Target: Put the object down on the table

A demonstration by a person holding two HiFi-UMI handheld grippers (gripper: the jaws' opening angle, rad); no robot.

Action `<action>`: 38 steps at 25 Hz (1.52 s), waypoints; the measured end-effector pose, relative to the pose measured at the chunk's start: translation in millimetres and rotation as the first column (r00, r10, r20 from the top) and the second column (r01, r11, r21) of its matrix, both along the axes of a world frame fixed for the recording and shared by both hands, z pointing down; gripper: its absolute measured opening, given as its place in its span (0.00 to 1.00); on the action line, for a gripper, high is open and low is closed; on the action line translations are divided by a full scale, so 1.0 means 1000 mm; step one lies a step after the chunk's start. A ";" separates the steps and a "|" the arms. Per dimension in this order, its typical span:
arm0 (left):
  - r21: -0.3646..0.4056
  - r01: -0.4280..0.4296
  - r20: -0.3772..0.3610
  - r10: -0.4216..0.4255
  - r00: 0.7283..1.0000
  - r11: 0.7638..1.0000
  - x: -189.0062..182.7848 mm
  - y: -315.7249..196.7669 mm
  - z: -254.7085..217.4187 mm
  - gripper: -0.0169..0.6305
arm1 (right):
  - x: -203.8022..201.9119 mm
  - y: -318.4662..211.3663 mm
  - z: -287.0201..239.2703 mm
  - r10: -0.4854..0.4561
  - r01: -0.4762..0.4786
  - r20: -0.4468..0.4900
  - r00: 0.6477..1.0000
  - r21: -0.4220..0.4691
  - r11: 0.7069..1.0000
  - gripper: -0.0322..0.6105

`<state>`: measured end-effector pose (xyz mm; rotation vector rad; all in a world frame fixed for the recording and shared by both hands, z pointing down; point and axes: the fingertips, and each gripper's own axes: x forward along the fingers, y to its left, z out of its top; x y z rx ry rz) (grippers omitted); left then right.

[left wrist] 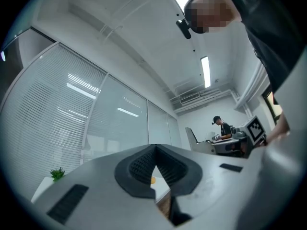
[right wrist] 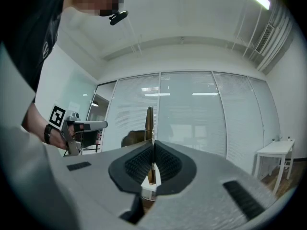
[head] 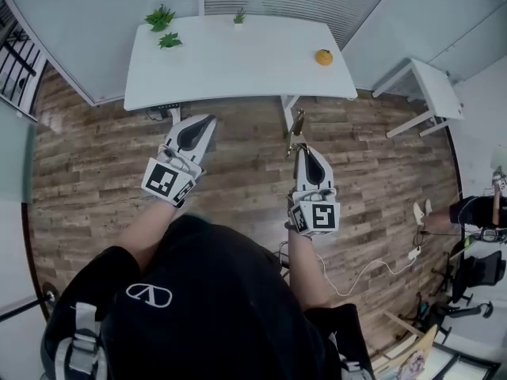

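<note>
Nearest, above wood floor [head: 238, 176]: left gripper [head: 207, 120] with jaws pressed together on nothing; right gripper [head: 305, 150] pinching slim golden object [head: 297, 125], held in the air short of the table; farther, white table [head: 238, 70] bearing small orange thing [head: 323, 57] right, plants [head: 161, 18] far left.

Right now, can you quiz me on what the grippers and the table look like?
1. True or false: the right gripper is shut on a thin gold object.
2. What lies near the table edge, on the person's right? A) an orange B) a red cup C) a blue box
3. Fill in: the left gripper is shut and holds ____.

Key: 1 true; 2 A; 3 nothing.
</note>
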<state>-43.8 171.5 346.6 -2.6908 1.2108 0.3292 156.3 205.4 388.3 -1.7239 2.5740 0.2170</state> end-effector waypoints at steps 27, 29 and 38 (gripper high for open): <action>-0.059 -0.142 -0.036 0.140 0.989 0.988 0.025 -0.385 0.029 0.03 | 0.002 -0.376 0.037 0.060 -0.063 -0.031 0.998 -0.094 0.994 0.06; -0.072 -0.136 -0.045 0.133 0.990 0.988 0.023 -0.403 0.032 0.03 | 0.000 -0.398 0.042 0.048 -0.049 -0.014 0.999 -0.118 0.992 0.06; -0.122 -0.025 -0.036 0.021 0.999 0.992 0.021 -0.445 0.045 0.03 | 0.007 -0.475 0.098 -0.075 0.055 -0.054 0.996 -0.302 0.952 0.06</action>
